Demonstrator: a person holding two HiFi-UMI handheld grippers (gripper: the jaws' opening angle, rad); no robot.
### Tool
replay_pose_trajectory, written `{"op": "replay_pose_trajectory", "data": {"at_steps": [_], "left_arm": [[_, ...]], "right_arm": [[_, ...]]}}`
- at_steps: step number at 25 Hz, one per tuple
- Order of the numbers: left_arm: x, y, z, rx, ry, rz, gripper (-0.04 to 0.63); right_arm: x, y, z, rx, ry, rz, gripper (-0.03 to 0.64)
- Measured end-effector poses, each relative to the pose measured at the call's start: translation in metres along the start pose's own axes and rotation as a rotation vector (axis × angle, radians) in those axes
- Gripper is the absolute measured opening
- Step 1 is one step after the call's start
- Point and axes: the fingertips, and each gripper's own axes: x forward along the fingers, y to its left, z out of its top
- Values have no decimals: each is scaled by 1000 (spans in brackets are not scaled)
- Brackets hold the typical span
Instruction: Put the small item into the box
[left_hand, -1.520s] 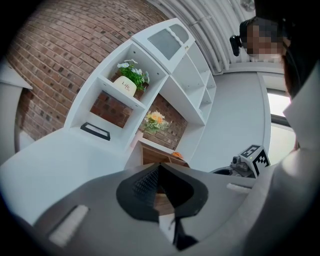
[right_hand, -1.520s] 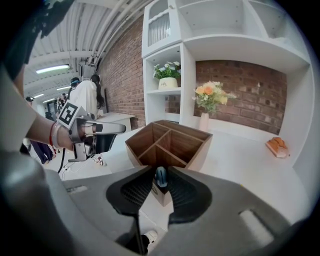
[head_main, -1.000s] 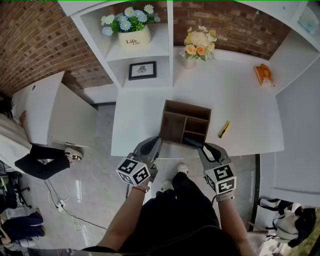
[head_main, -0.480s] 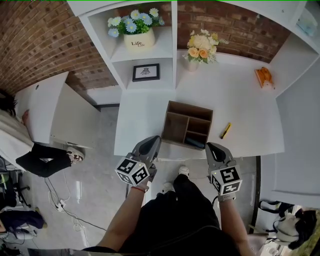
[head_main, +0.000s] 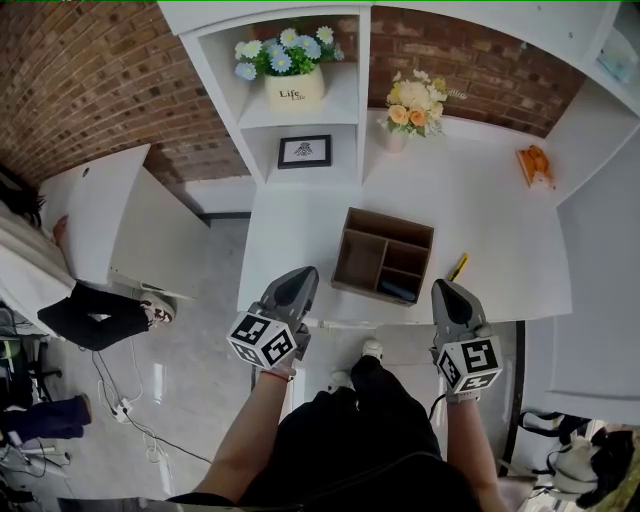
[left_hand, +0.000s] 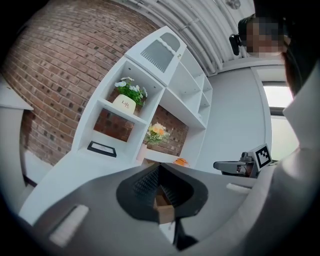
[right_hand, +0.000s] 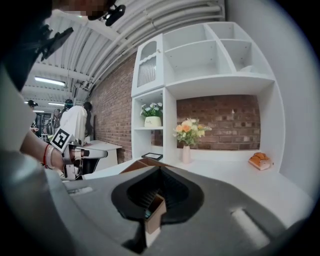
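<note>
Lettering "Life" on the white pot (head_main: 297, 94) of blue and white flowers in the upper shelf cubby; a smaller line beneath it, too small to read. Below the pot, a black-framed picture (head_main: 305, 152), its print not legible. Square black-and-white markers on each gripper's cube, with no words.

Small item (head_main: 400, 292): dark, lying flat in the near right compartment of the brown box (head_main: 390, 218). Long axis along the box's near wall, running left to right in the head view. Visible in the head view only. In both gripper views just a sliver of the box shows beyond the pads, and none of the item.

Yellow pen (head_main: 458, 266) on the white table (head_main: 490, 210), near the box's right wall but apart from it, lying at a slant. Also a head-view-only sight.

Left gripper (head_main: 305, 273) over the table's near edge, left of the box, jaws pressed together with nothing between them. Right gripper (head_main: 443, 286) near the box's near right corner — jaws likewise together and empty.

Only in the left gripper view: the right gripper side-on, with 1 marker face showing. Only in the right gripper view: the left gripper side-on, a red band (right_hand: 46, 155) at the wrist, and people (right_hand: 75, 120) standing far left. In all 3 views: the vase of peach flowers (head_main: 410, 105) and an orange object (head_main: 533, 163).
</note>
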Motion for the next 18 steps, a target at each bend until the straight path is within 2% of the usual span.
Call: {"op": "replay_pose_trajectory", "data": {"at_steps": [11,18], "left_arm": [[-4,9,40,76,-54,31,3],[-3,11,72,94,-105,49,3]], "right_arm": [[-9,-10,35,-35,-111,7,2],[-10,-15,56,-53,-154,4,2]]}}
